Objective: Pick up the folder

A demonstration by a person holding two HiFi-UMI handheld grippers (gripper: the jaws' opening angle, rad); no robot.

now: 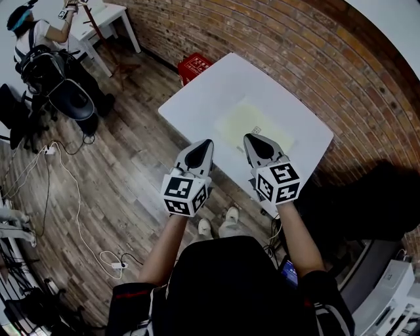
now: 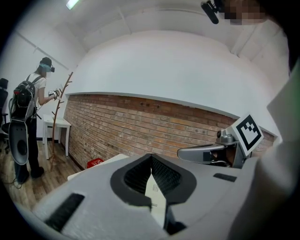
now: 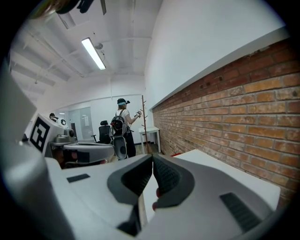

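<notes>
A pale yellow folder (image 1: pixel 252 126) with a small label lies flat in the middle of the white table (image 1: pixel 197 98). My left gripper (image 1: pixel 209 142) hovers over the table's near edge, just left of the folder, jaws shut and empty. Level with it, my right gripper (image 1: pixel 248 138) hangs over the folder's near edge, also shut with nothing in it. In the left gripper view the folder (image 2: pixel 156 197) shows as a pale strip behind the closed tips (image 2: pixel 151 159), and the right gripper's marker cube (image 2: pixel 247 131) is at the right. In the right gripper view the tips (image 3: pixel 153 158) meet over the table (image 3: pixel 201 159).
A brick wall (image 1: pixel 308 52) runs behind the table. A red crate (image 1: pixel 194 67) sits on the wooden floor at the table's far left. Another person (image 1: pixel 39 39) stands at a small white table (image 1: pixel 105 16) with a chair (image 1: pixel 69 95). Cables (image 1: pixel 59 197) trail on the floor.
</notes>
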